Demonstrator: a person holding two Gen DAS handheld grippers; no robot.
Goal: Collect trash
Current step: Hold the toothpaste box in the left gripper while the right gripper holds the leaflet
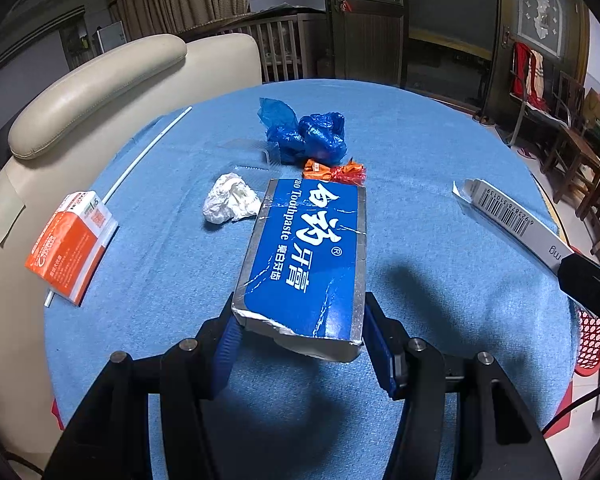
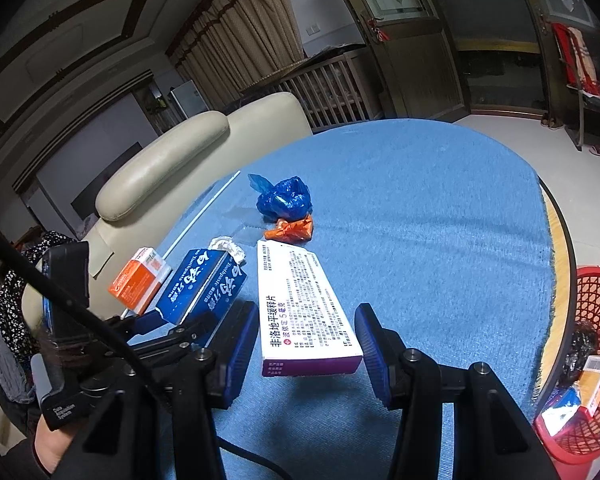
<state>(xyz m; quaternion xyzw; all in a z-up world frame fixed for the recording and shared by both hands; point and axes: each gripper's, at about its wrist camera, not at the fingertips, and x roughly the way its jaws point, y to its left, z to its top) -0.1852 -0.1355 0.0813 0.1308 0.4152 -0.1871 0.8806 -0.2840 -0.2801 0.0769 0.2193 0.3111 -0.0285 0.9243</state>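
Left gripper (image 1: 300, 336) clamps the toothpaste box (image 1: 306, 258) above mid-table (image 1: 440, 168), right gripper (image 2: 306, 336) clamps the white medicine box (image 2: 300, 304); open cloth toward the far rim; only the right view shows the red basket's (image 2: 596, 292) contents.

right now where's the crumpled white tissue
In the left wrist view the crumpled white tissue lies on the blue tablecloth, just left of the far end of the blue toothpaste box, with the blue plastic bag behind it.

Glossy cardboard toothpaste box (image 1: 304, 256) above matt woven blue tablecloth (image 1: 440, 184).
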